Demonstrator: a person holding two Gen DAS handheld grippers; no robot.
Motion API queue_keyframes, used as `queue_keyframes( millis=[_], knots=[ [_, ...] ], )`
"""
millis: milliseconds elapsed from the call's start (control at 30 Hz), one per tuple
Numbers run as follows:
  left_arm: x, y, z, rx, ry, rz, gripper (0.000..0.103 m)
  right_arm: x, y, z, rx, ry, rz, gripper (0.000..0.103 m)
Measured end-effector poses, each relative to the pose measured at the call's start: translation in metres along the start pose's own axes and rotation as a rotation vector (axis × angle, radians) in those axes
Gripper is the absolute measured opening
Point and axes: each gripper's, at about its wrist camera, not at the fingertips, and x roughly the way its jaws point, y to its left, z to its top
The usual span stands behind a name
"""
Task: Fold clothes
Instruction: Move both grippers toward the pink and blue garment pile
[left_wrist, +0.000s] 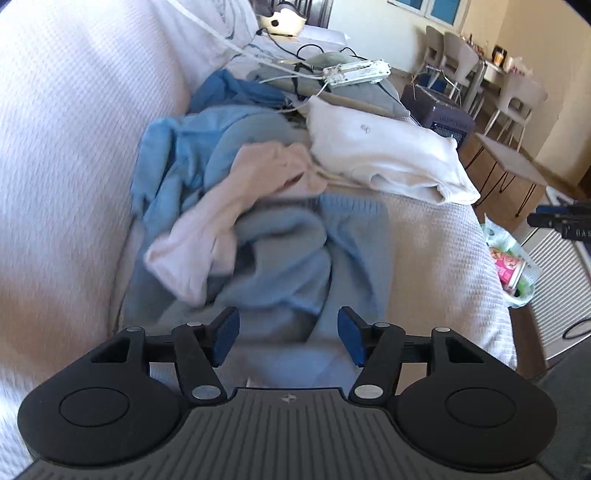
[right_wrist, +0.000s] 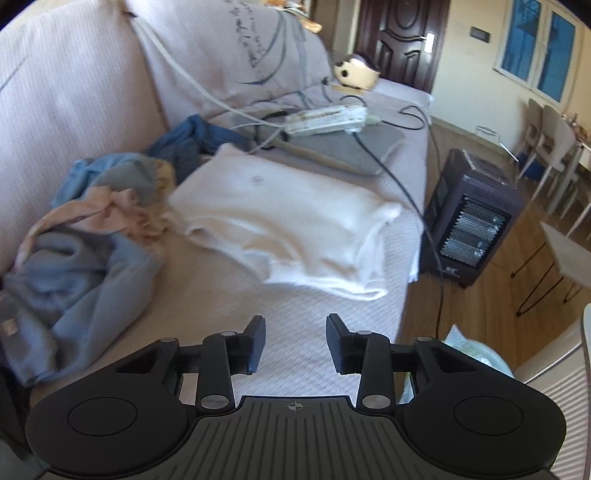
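Observation:
A folded white garment (left_wrist: 391, 158) (right_wrist: 291, 221) lies on the sofa seat. Beside it is a loose heap: a pale pink garment (left_wrist: 221, 218) (right_wrist: 110, 210), a light blue fleece garment (left_wrist: 288, 258) (right_wrist: 74, 273) and other blue clothes (left_wrist: 177, 162) (right_wrist: 110, 170). My left gripper (left_wrist: 288, 338) hangs open above the blue fleece with nothing between its blue pads. My right gripper (right_wrist: 295, 341) is open over the bare sofa cover, in front of the white garment, and holds nothing. A tip of the right gripper (left_wrist: 561, 221) shows at the right edge of the left wrist view.
The sofa (right_wrist: 74, 92) has a cream waffle cover. At the far end lie a power strip (right_wrist: 325, 118) with cables, a grey pad (right_wrist: 354, 147) and a toy (right_wrist: 354, 74). A dark heater (right_wrist: 472, 225) stands on the wood floor. A plastic bag (left_wrist: 513, 266) sits beside the sofa edge.

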Motion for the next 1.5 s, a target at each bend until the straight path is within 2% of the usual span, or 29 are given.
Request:
queue_keyframes(
  millis=[67,133,267,300,333,367,400,533,700,767,800,867,933,1033,1100,1167,1200,1233,1300,1500],
  knots=[
    [0.004,0.010,-0.004,-0.024,0.002,-0.031,0.056,0.002,0.013,-0.002,0.008,0.018,0.039,0.037],
    [0.010,0.012,0.001,-0.028,0.010,-0.026,0.056,0.012,0.026,-0.002,0.020,0.027,0.089,0.039],
    [0.006,0.004,0.018,0.004,-0.076,-0.019,0.057,0.039,0.055,0.009,0.046,0.034,0.180,0.039],
    [0.006,0.003,0.023,0.011,-0.087,-0.017,0.059,0.045,0.063,0.014,0.030,0.043,0.194,0.043],
    [0.006,0.002,0.028,0.019,-0.098,-0.015,0.059,0.052,0.071,0.019,0.013,0.052,0.208,0.053],
    [0.009,0.001,0.033,0.026,-0.102,-0.008,0.059,0.057,0.079,0.025,-0.013,0.051,0.205,0.057],
    [0.013,0.002,0.039,0.031,-0.100,0.001,0.059,0.060,0.087,0.032,-0.038,0.041,0.200,0.059],
    [0.033,0.010,0.060,0.036,-0.094,0.046,0.059,0.067,0.109,0.061,-0.062,0.007,0.286,0.059],
    [0.066,0.020,0.076,0.034,-0.069,0.111,0.059,0.082,0.136,0.098,-0.087,-0.014,0.345,0.061],
    [0.078,0.025,0.078,0.020,-0.047,0.129,0.059,0.096,0.147,0.112,-0.080,-0.009,0.376,0.067],
    [0.082,0.028,0.078,0.006,-0.037,0.128,0.059,0.103,0.151,0.117,-0.075,-0.002,0.388,0.073],
    [0.089,0.036,0.076,-0.026,-0.021,0.112,0.058,0.119,0.161,0.126,-0.062,0.013,0.413,0.074],
    [0.092,0.046,0.076,-0.070,-0.013,0.071,0.047,0.138,0.170,0.133,-0.040,0.040,0.439,0.074],
    [0.090,0.055,0.076,-0.125,-0.013,0.022,0.026,0.169,0.185,0.136,-0.021,0.093,0.430,0.074],
    [0.086,0.056,0.076,-0.122,-0.020,0.016,0.019,0.190,0.192,0.133,0.002,0.141,0.435,0.073],
    [0.080,0.056,0.077,-0.109,-0.031,0.011,0.012,0.201,0.196,0.128,0.014,0.161,0.437,0.056],
    [0.075,0.056,0.078,-0.093,-0.036,0.005,0.012,0.202,0.196,0.126,0.021,0.164,0.443,0.033],
    [0.070,0.056,0.080,-0.079,-0.043,-0.002,0.009,0.198,0.197,0.125,0.016,0.158,0.438,0.020],
    [0.061,0.055,0.084,-0.059,-0.061,-0.015,0.007,0.185,0.197,0.127,-0.014,0.124,0.410,0.008],
    [0.035,0.062,0.111,-0.042,-0.173,0.007,0.004,0.131,0.193,0.156,-0.031,-0.035,0.398,0.005]
  ],
)
